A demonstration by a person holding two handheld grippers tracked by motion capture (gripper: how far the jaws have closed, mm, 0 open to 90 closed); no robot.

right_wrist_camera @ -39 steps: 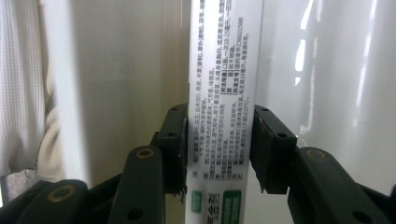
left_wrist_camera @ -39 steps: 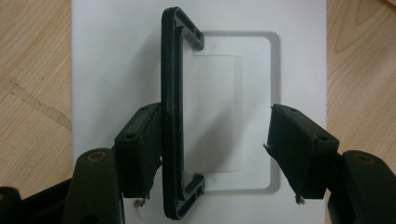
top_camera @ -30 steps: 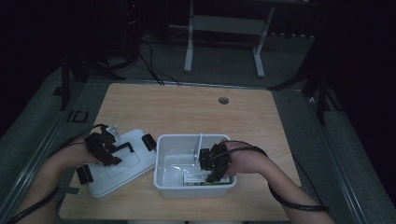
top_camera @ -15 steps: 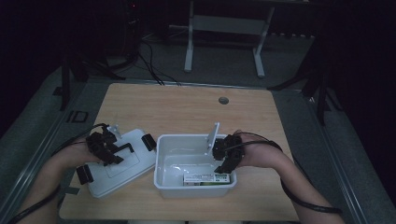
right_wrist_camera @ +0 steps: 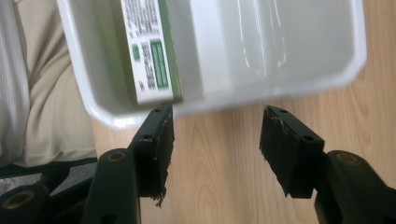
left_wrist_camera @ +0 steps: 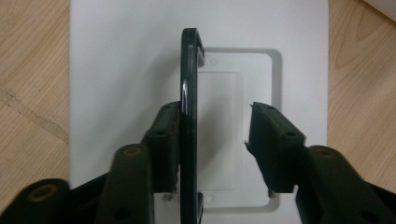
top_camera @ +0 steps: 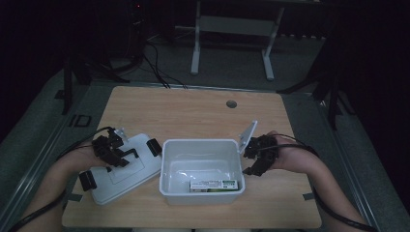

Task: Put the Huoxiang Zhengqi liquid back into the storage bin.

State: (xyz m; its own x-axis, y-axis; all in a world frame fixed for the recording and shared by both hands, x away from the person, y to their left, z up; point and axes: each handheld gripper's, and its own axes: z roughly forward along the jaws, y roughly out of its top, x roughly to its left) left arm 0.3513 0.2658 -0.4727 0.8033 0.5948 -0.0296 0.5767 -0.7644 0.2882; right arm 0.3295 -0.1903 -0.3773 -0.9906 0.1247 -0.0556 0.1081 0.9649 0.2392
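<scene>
Step in hand, as I judge it: taking hold of the lid (top_camera: 121,180) by its black handle (left_wrist_camera: 189,93) so it can go back on the white bin (top_camera: 200,143).

1. The left gripper (left_wrist_camera: 217,112) hangs straight over the lid, which lies flat on the table (top_camera: 193,111) directly beneath its jaws. The jaws have just been closing and stand at a middling gap. The handle runs between them, against one pad, with the other pad still apart from it.
2. Shift the gripper sideways until the handle sits midway between the pads, then close fully. A one-sided pinch would likely tilt the lid on lifting.
3. Grip near the handle's middle, so the lid hangs level.
4. The right gripper (right_wrist_camera: 217,116) is just outside the bin's wall. Its jaws have just been opening and hold nothing. The green-and-white box (right_wrist_camera: 149,51) lies inside the bin, ahead of the jaws.
5. Keep the right gripper beside the bin, ready to steady the wall.
</scene>
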